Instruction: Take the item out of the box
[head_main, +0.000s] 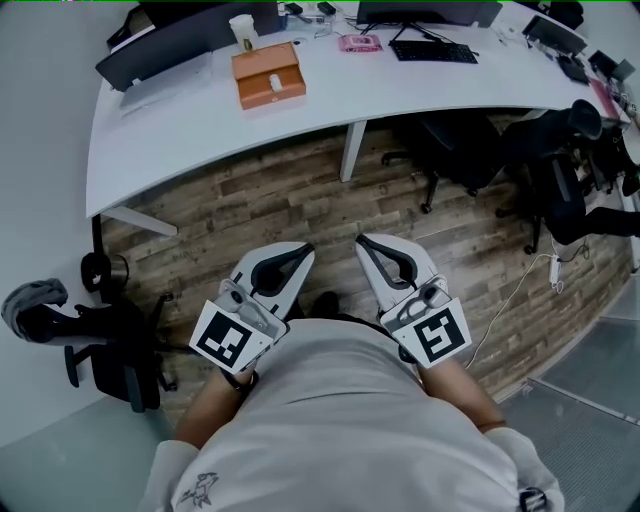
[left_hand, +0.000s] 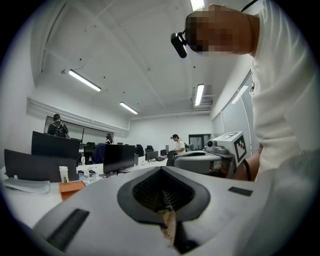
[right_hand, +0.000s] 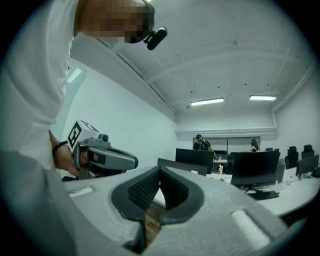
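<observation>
approach step, i am judging: left gripper (head_main: 296, 256) and right gripper (head_main: 372, 248) are sitting pinched shut, empty (all 2); next is calling for a reach to the orange box (head_main: 268, 76).

A long white tabletop (head_main: 420, 85) curves above a wood-plank floor (head_main: 290, 200). Toward its left end an orange box (head_main: 268, 76) sits lid shut, close to the front edge, with a white paper cup (head_main: 243, 31) just behind it toward the back edge and a dark monitor (head_main: 155, 52) further left. Near the middle lie a pink packet (head_main: 359, 43) and, to its right, a black keyboard (head_main: 433, 51), both nearer the back edge.
</observation>
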